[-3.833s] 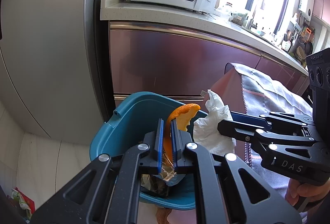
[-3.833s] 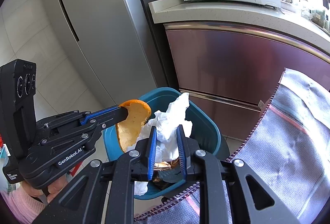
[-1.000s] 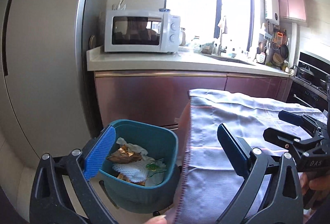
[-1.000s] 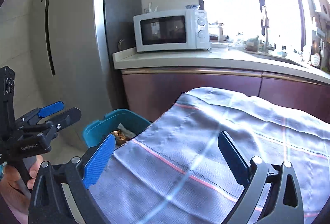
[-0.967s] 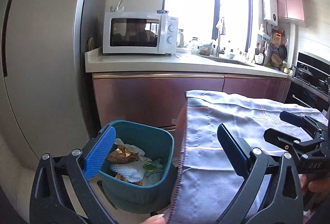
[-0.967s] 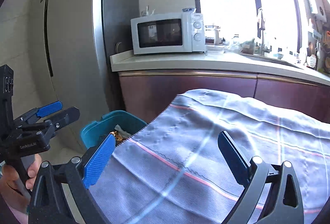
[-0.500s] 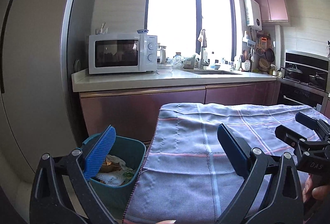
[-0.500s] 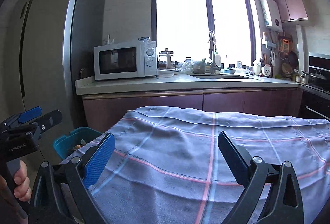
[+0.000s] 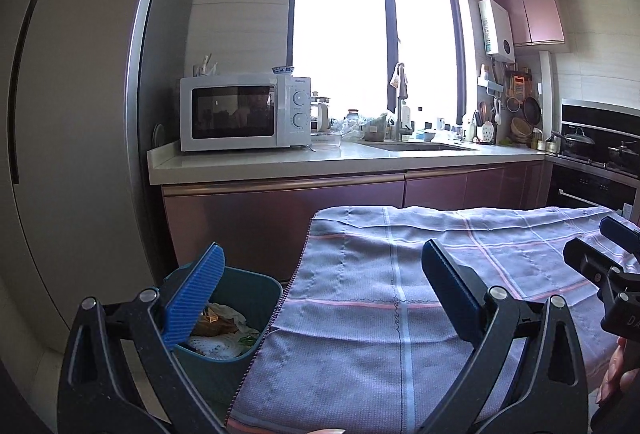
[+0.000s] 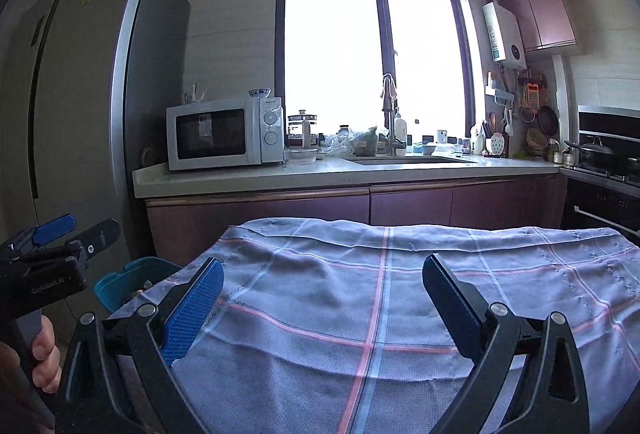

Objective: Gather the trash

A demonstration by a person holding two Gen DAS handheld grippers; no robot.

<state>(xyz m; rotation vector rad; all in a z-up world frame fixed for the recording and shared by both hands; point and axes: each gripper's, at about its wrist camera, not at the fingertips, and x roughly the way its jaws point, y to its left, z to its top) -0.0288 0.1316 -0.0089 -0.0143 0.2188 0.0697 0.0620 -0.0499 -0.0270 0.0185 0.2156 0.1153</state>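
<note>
The trash (image 9: 218, 330), crumpled paper and wrappers, lies in the teal bin (image 9: 256, 286), which sits low and just behind the left jaw of the left gripper (image 9: 320, 298), its near rim partly hidden by that blue pad. The left gripper's jaws stand wide apart and hold nothing. Between and beyond them spreads a grey-blue checked cloth (image 9: 400, 274) over a table, its edge hanging right beside the bin. The right gripper (image 10: 320, 304) also has its jaws spread wide and empty above the same cloth; from its view the bin (image 10: 132, 276) peeks out left of its left jaw, mostly covered by the cloth's corner, and the trash cannot be made out there. Farther left in that view the left gripper (image 10: 68, 230) is gripped by a hand (image 10: 44, 354). Well beyond both pairs of jaws runs a counter (image 9: 320, 162) with a microwave (image 9: 244, 112), a fridge (image 9: 72, 114) to the left and a bright window (image 9: 372, 42) above.
</note>
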